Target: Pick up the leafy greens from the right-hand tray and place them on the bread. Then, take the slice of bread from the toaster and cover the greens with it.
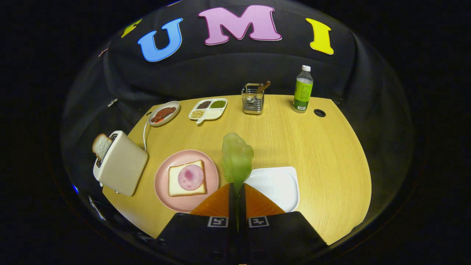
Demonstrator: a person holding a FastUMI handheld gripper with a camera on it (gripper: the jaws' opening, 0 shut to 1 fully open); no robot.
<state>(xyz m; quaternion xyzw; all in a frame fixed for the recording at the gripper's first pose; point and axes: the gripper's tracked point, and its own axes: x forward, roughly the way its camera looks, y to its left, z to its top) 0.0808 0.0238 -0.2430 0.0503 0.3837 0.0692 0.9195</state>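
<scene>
Above the white tray (283, 184), gripper (237, 186) pinching leafy greens (236, 160) between both fingers, mid-carry, next needing a leftward swing over the bread (186, 178).

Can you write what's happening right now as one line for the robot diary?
step: carry greens to bread | gripper: shut on leafy greens, lifted | white tray: bare | bread with ham: on pink plate, uncovered | toaster: slice in slot

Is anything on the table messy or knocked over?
Nothing looks spilled or knocked over. The hand-held gripper is shut on the leafy greens, held up between the pink plate and white tray. A bread slice sticks out of the toaster, as expected.
</scene>
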